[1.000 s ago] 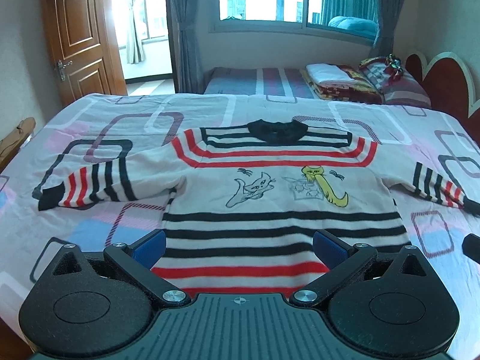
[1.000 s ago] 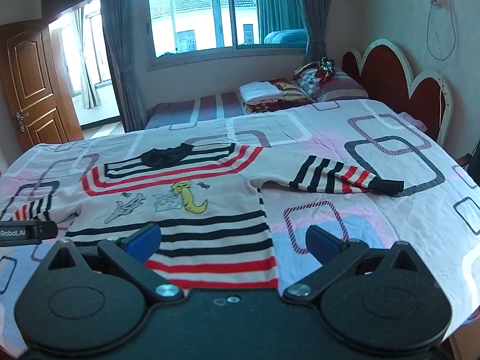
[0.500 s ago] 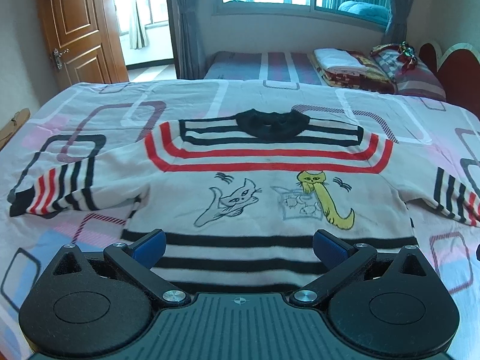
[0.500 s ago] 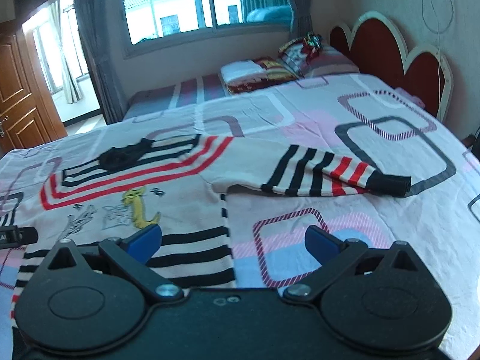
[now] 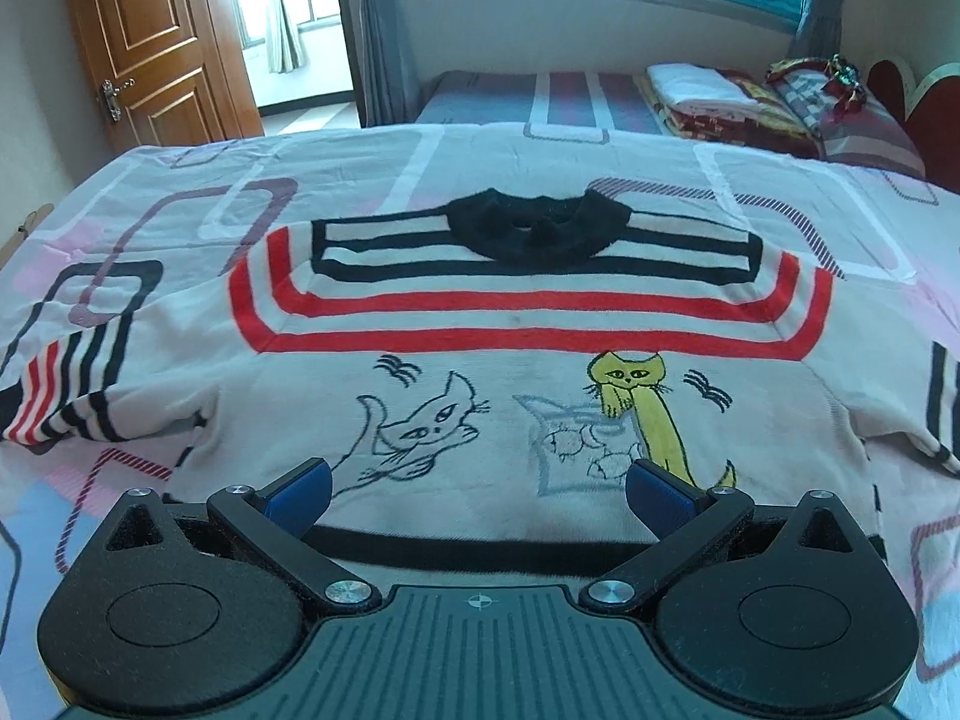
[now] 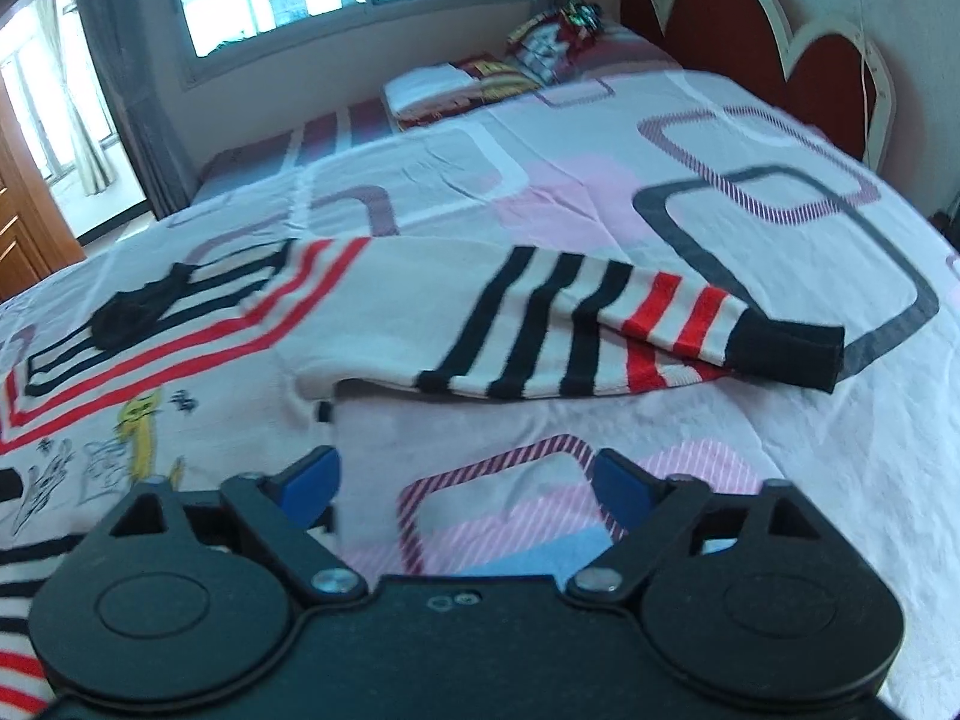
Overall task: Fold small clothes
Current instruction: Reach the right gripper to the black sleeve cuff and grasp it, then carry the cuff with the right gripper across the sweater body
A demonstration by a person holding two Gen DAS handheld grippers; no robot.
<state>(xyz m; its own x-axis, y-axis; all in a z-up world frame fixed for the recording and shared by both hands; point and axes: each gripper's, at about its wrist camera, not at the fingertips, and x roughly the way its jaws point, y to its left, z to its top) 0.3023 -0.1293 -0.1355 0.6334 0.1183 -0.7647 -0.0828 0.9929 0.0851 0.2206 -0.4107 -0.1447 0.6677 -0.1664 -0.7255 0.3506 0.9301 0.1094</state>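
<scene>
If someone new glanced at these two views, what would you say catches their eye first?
Probably the striped sweater spread flat on the patterned bedsheet, its two cartoon cats in the middle of the chest. Next, the sweater's sleeve with its black cuff, stretched out ahead of the open right claw.

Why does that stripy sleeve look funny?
The cream knitted sweater lies flat on the patterned bedsheet, but its right striped sleeve is creased lengthwise, doubled near the black cuff. Nothing looks damaged.

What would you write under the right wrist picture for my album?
Open right gripper above the bedsheet, pointing toward the striped sweater sleeve.
</scene>
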